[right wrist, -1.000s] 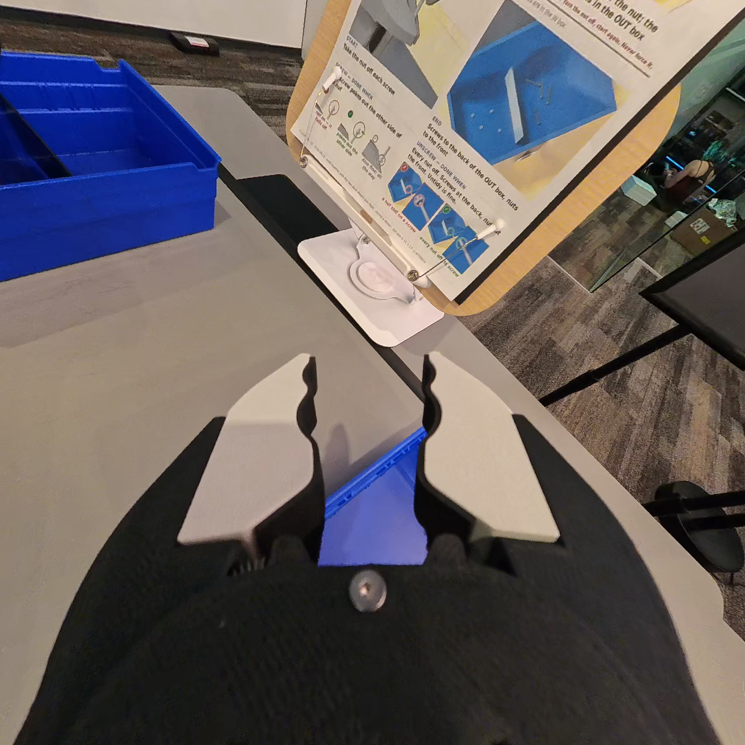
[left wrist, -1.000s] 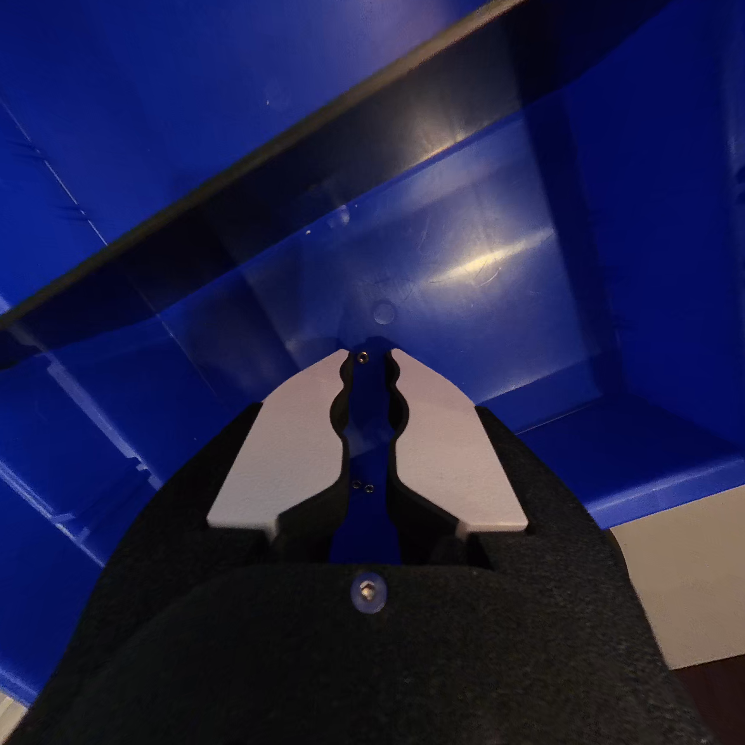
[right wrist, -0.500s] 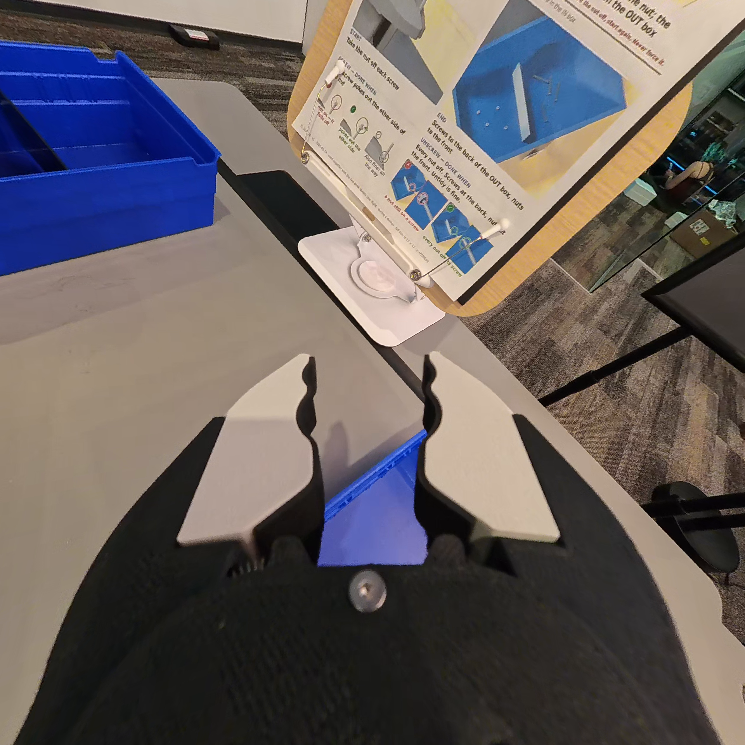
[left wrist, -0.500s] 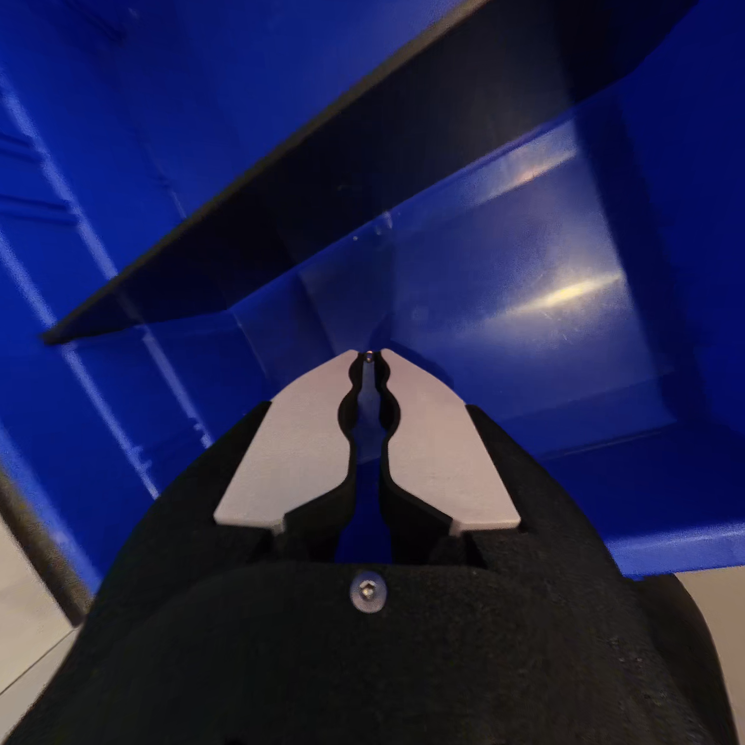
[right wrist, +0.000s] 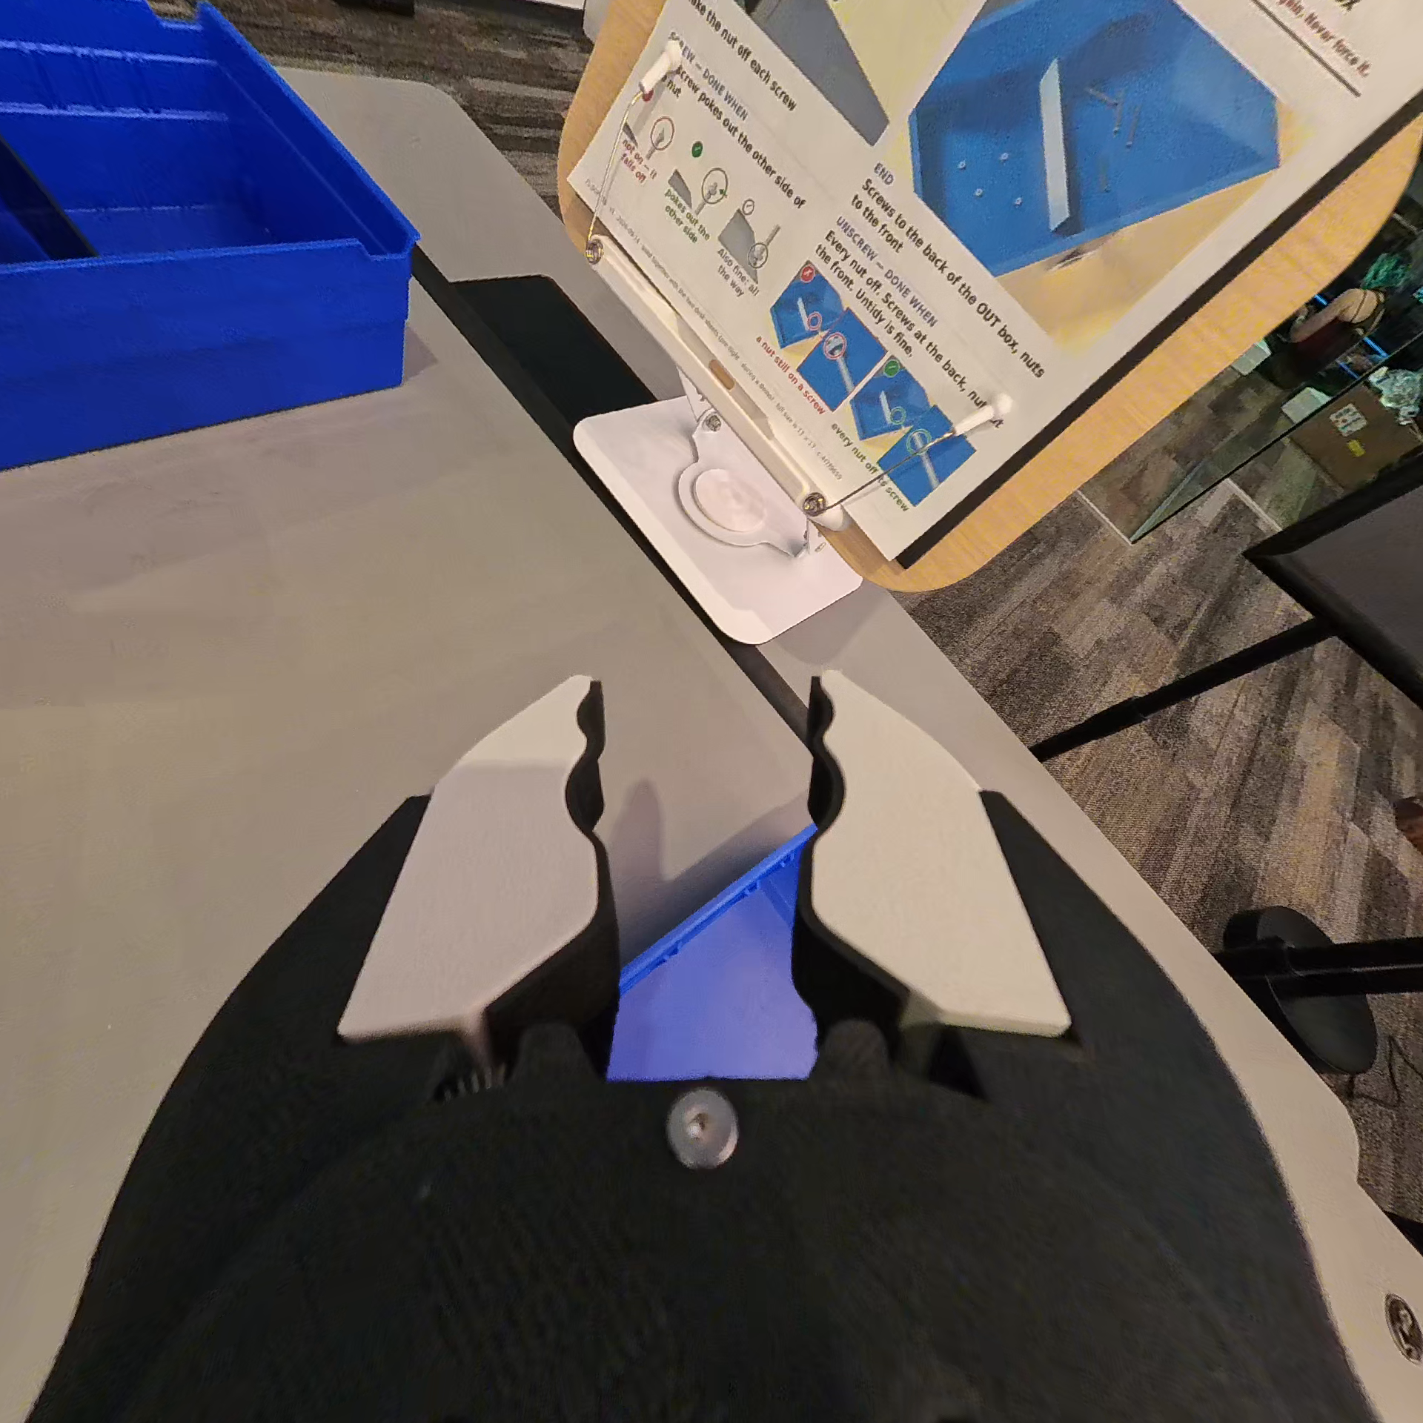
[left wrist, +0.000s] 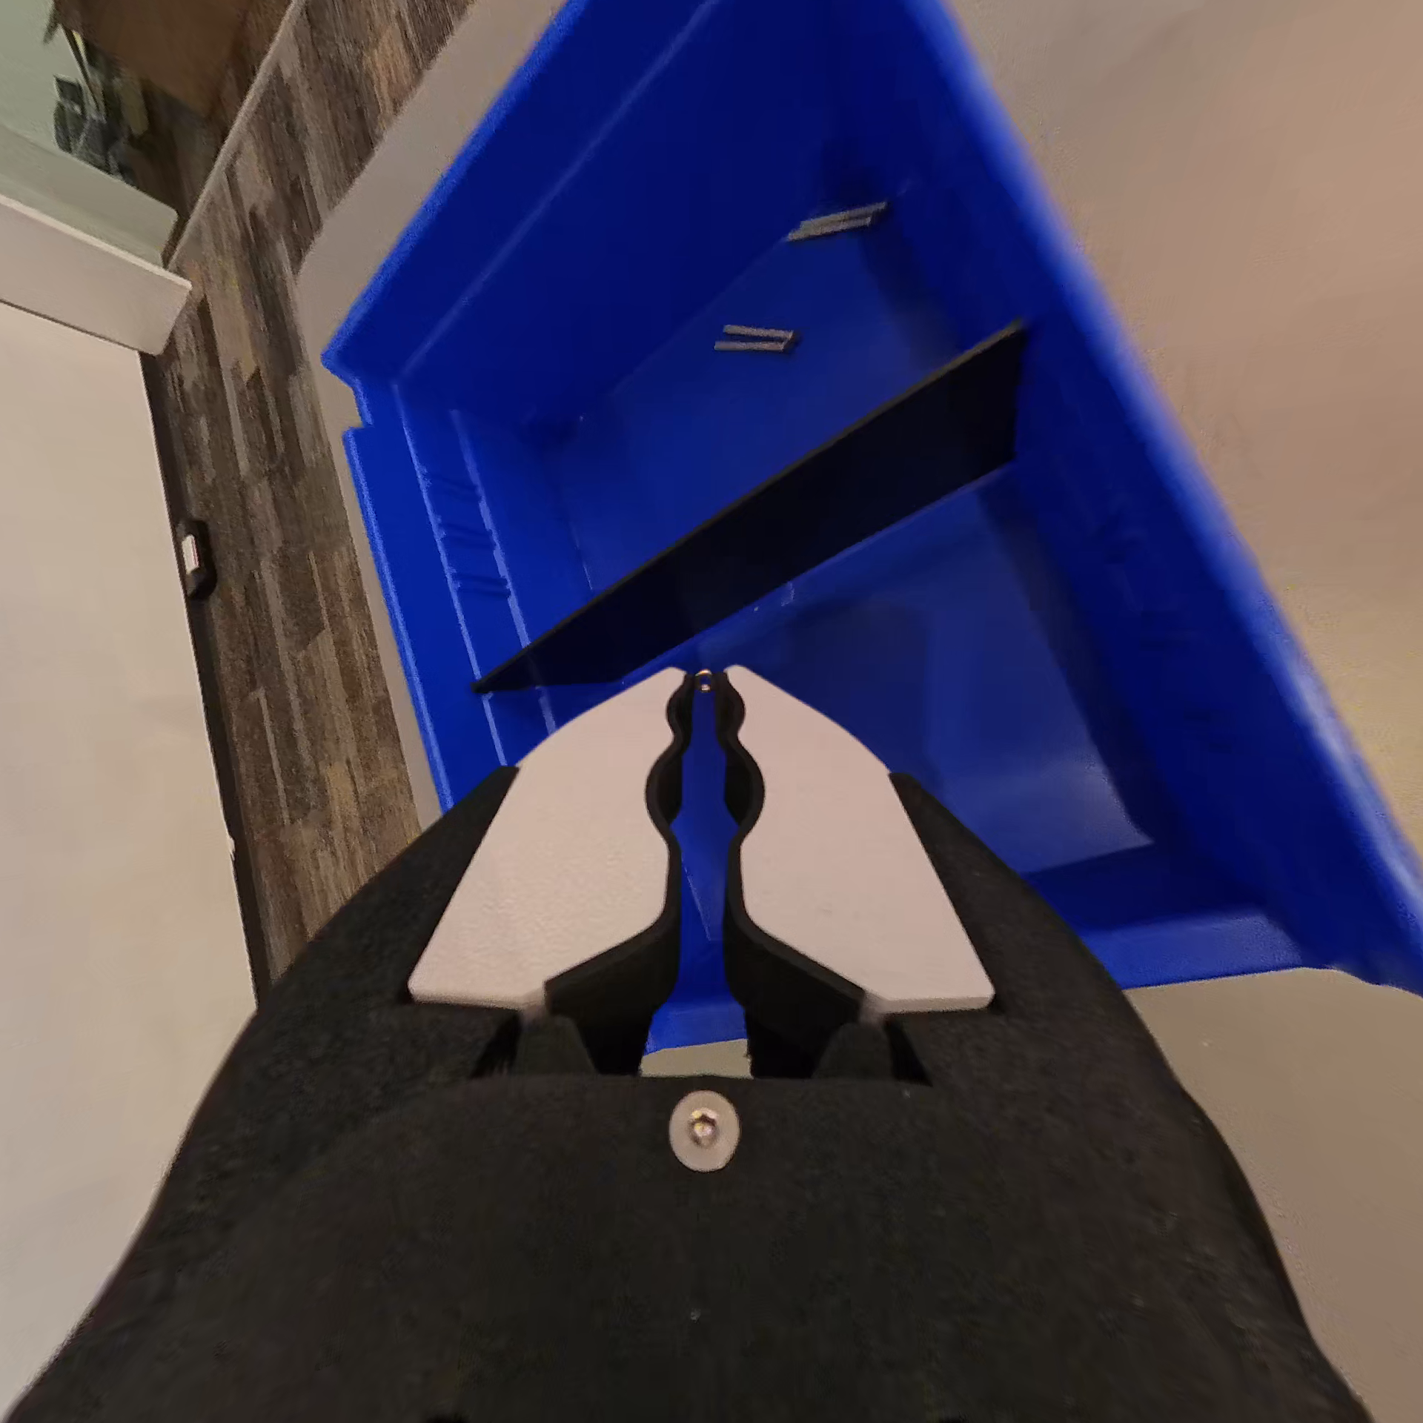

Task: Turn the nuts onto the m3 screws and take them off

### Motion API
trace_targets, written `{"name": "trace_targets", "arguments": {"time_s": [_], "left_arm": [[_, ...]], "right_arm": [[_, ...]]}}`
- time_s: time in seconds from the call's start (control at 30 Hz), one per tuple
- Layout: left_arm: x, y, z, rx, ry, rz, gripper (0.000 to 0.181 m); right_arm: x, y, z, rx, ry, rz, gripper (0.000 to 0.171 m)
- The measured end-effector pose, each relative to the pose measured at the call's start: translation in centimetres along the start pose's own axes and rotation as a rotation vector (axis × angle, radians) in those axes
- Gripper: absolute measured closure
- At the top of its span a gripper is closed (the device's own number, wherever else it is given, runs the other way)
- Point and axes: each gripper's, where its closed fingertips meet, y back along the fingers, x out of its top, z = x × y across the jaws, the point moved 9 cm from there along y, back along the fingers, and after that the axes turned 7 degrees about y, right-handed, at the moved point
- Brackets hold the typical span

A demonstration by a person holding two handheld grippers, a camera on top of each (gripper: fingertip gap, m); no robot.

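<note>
Left gripper (left wrist: 704,681): white fingers nearly together, pinching a tiny metal ring-shaped nut (left wrist: 704,679) at the very tips. Held above the blue plastic divided bin (left wrist: 1155,539), just short of the black flat divider panel (left wrist: 770,531) ahead.

Beyond that divider, in the far compartment: 2 small groups of thin grey metal screws (left wrist: 756,339) lying flat, second group (left wrist: 839,222) farther ahead and to the right. Motion blur there; exact count not readable.

Right gripper (right wrist: 704,716): fingers spread wide, nothing between them. Aimed across the grey tabletop (right wrist: 308,616); corner of a blue bin (right wrist: 716,986) directly under the fingers, another blue bin (right wrist: 231,308) ahead-left, printed instruction sheet on a white stand (right wrist: 885,254) ahead-right.

Risks, judged:
- Nut gripped only at the extreme tips, contact very small. Any jolt or slackening likely drops it into the bin or onto the table.
- Tilted nut at thread start: cross-threading, jamming.
- No screw held yet by the right side; alignment of 2 hand-held parts likely shaky.
</note>
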Motion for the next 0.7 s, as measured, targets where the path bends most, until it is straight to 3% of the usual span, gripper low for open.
{"name": "trace_targets", "arguments": {"time_s": [0.2, 0.37, 0.7], "left_arm": [[4.0, 3.5, 2.2, -0.011, -0.081, 0.095, 0.181], [6.6, 4.4, 3.2, -0.026, -0.104, 0.112, 0.181], [3.3, 3.9, 0.5, -0.077, 0.026, 0.068, 0.181]], "right_arm": [[-0.2, -0.1, 0.1, -0.002, -0.006, -0.006, 0.120], [-0.4, 0.0, 0.3, -0.004, -0.014, -0.013, 0.119], [-1.0, -0.3, 0.7, 0.000, -0.032, -0.019, 0.119]]}}
